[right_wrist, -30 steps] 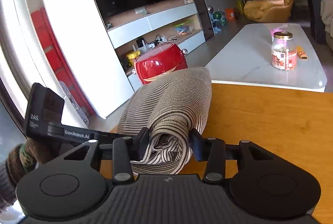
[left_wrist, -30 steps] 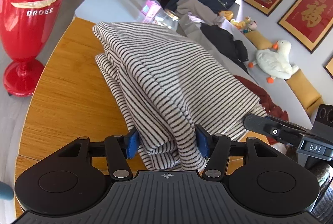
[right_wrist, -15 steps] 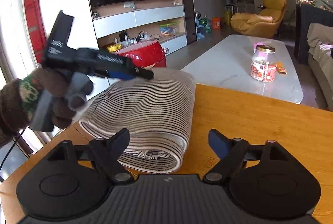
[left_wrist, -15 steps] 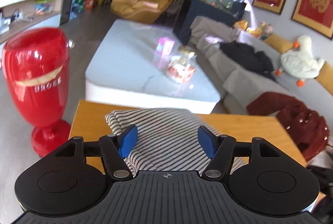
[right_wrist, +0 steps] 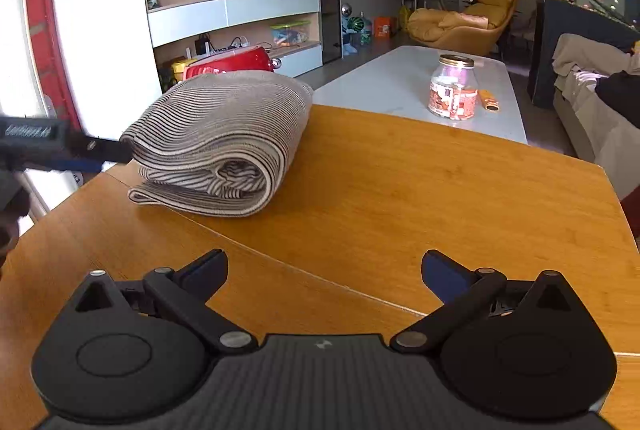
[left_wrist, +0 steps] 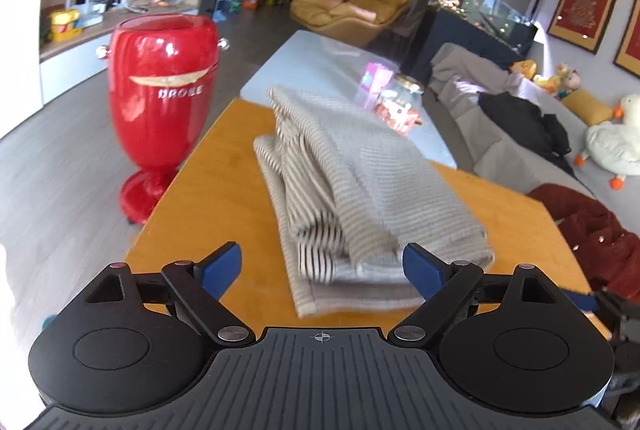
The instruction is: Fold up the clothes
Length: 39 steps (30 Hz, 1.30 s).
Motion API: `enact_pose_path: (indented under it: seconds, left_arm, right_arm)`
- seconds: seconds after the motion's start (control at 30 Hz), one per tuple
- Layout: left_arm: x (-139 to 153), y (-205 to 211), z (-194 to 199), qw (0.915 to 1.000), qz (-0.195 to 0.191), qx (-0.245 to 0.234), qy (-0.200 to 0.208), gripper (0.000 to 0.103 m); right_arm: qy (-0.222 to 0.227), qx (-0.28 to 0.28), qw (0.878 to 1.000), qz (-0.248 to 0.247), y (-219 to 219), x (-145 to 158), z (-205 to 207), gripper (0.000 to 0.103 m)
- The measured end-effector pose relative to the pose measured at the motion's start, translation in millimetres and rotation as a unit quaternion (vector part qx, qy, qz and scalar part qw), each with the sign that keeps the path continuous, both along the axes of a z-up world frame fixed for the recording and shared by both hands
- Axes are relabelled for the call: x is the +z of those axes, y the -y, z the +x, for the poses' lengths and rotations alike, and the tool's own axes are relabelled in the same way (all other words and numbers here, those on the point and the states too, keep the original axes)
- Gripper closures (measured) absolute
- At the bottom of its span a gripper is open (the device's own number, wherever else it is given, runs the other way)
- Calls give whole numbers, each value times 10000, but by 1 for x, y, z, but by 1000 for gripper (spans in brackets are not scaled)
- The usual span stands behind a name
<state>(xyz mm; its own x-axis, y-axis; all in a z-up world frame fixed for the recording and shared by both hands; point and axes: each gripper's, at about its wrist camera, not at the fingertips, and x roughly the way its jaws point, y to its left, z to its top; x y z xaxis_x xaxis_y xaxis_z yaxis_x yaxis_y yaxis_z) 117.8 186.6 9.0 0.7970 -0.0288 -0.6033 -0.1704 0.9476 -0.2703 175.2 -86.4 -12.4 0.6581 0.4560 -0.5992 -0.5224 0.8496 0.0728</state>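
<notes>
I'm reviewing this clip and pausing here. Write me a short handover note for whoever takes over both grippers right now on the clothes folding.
Left gripper: jaws opening, nothing clamped; the near edge of the striped garment lies just ahead of its fingers.
Right gripper: jaws opening wide, nothing between them, only bare wooden table below.
Striped garment: folded into a compact bundle, resting on the wooden table near its left edge as the right wrist view shows it.
Done: this garment looks folded and released.
Left: probably more clothes; a dark red garment lies beyond the table's right edge, a black one on the sofa.
</notes>
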Motion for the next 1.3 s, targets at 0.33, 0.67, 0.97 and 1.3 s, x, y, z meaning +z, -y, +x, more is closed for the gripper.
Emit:
enact_pose_path:
  seconds: [0.33,0.67,0.97,1.3]
  left_arm:
    - [-27,55,-42,9899,996,873,-505,0]
    - [-28,63,-33,9848,1270,989,-658,0]
    - [-29,63,-30,9855,1262,938,-631,0]
    - [-30,63,-28,9853,1275,943,-636,0]
  right_arm:
    - [-316,-117,9990,-306,-18,-15,2,0]
    - [-206,-50,9985,-508,-22,-17,8,0]
    - [-169,-114,9986,-488,-22,-18,6,0]
    - [-169,-115,9986,-488,-22,-18,5,0]
